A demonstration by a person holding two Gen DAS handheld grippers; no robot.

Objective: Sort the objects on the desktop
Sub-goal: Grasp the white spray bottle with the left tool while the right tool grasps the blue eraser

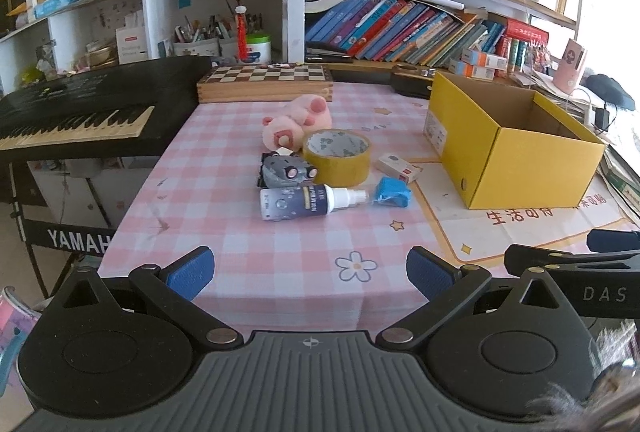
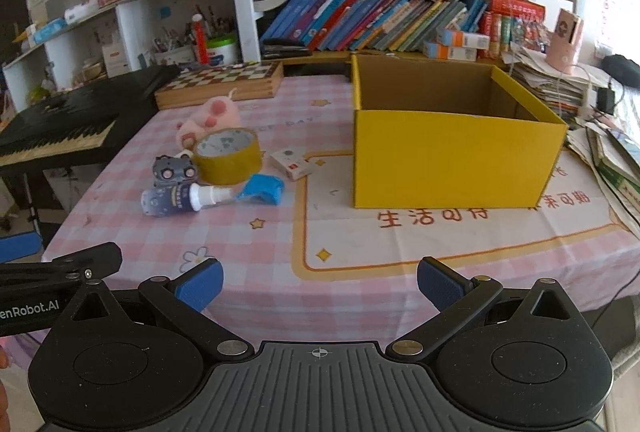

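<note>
Grippers hang at the near table edge, nothing lifted yet, so by my read the sorting is only starting. Left gripper [image 1: 310, 272] is spread wide and empty; right gripper [image 2: 319, 284] likewise. Ahead of the left one sits the cluster: spray bottle [image 1: 304, 202] nearest, blue eraser [image 1: 391, 193] beside it, tape roll [image 1: 337, 155] and pink plush [image 1: 298, 120] further on. Straight ahead of the right gripper stands the yellow box [image 2: 452, 160], open and apparently empty. Next move probably wants a reach forward to the bottle. Bare tablecloth [image 1: 240, 252] offers room; the box's near wall needs clearing.
</note>
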